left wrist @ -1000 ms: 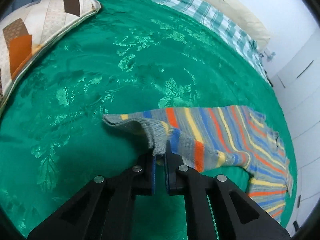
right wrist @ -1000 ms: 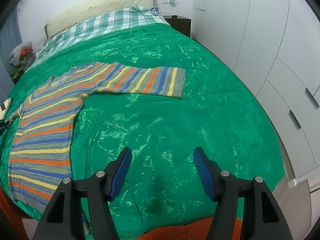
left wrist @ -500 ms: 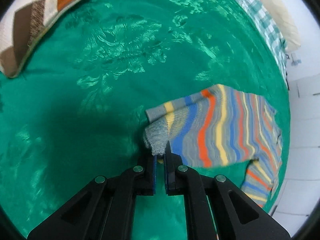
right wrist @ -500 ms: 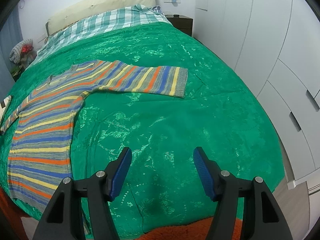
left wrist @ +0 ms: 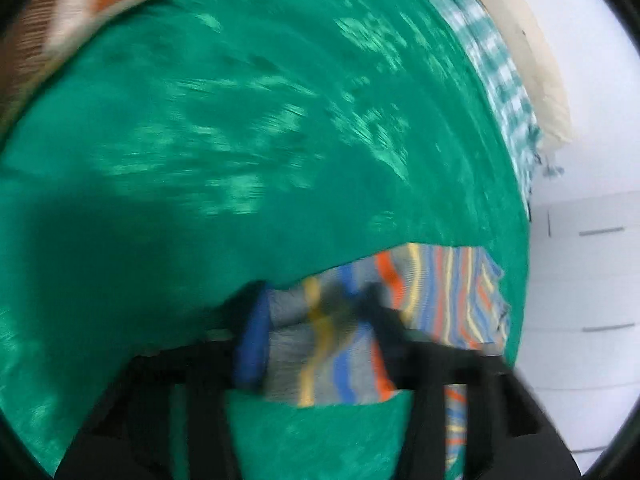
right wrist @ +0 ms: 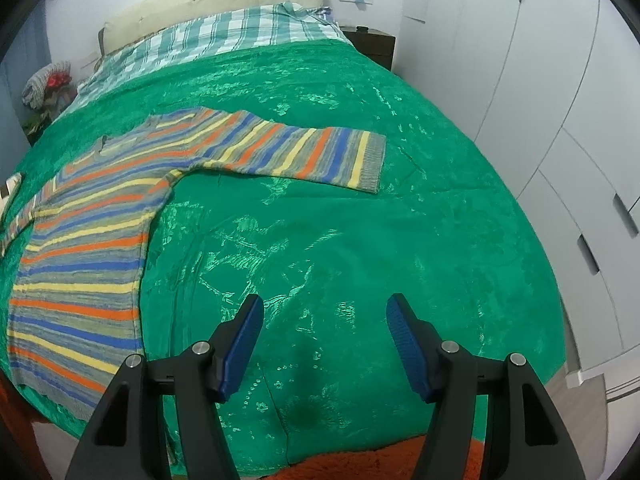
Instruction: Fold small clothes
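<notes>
Since a second ago, the left gripper (left wrist: 316, 320) has swung the striped sleeve (left wrist: 328, 364) in over the sweater's body, and its jaws, then pinched on the cuff, are now opening; the sleeve lies between them in a blurred view, the pads apparently no longer pressing it. Around it spreads the green bedspread (left wrist: 240, 140), with a patchwork pillow (left wrist: 60, 20) at its far left edge. The right gripper (right wrist: 324, 344) hangs over the bedspread's near end, jaws set wide and empty. On the bedspread, left of it, the striped sweater (right wrist: 80, 260) lies flat, its other sleeve (right wrist: 304, 152) stretched rightward.
</notes>
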